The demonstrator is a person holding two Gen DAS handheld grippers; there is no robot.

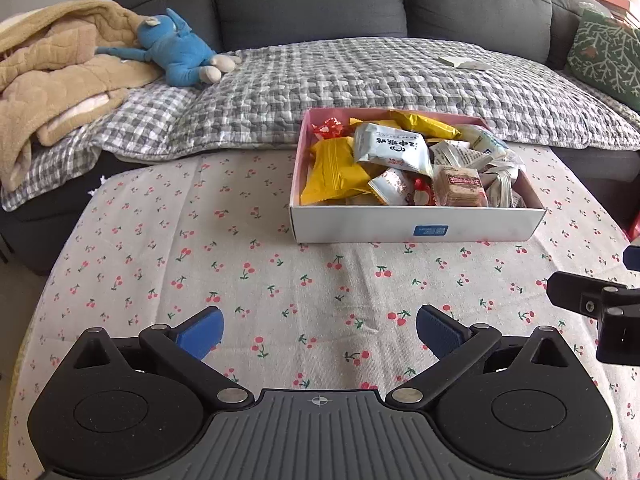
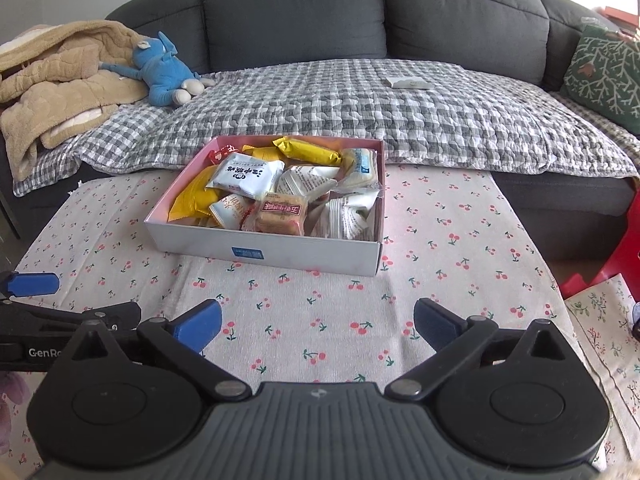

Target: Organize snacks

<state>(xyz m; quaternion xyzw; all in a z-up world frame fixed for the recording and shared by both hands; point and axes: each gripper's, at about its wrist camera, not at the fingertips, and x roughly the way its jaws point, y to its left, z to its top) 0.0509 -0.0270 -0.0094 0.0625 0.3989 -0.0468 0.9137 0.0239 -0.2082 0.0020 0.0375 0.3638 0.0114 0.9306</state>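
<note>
A white cardboard box (image 1: pixel 416 226) with a pink inside stands on the cherry-print tablecloth (image 1: pixel 280 280). It is full of wrapped snacks: yellow packets (image 1: pixel 334 170), a white packet with dark writing (image 1: pixel 394 148), a clear-wrapped brown biscuit (image 1: pixel 460 186), small red candies (image 1: pixel 330 128). The box also shows in the right wrist view (image 2: pixel 264 250). My left gripper (image 1: pixel 320 330) is open and empty, well short of the box. My right gripper (image 2: pixel 318 322) is open and empty, just in front of the box. Each gripper shows at the other view's edge.
Behind the table is a dark grey sofa (image 1: pixel 312 0) with a checked quilt (image 1: pixel 360 80), a beige blanket (image 1: pixel 52 76), a blue plush toy (image 1: pixel 176 52), a white flat packet (image 1: pixel 464 62) and a green cushion (image 1: pixel 604 56). A red object (image 2: pixel 624 252) stands right of the table.
</note>
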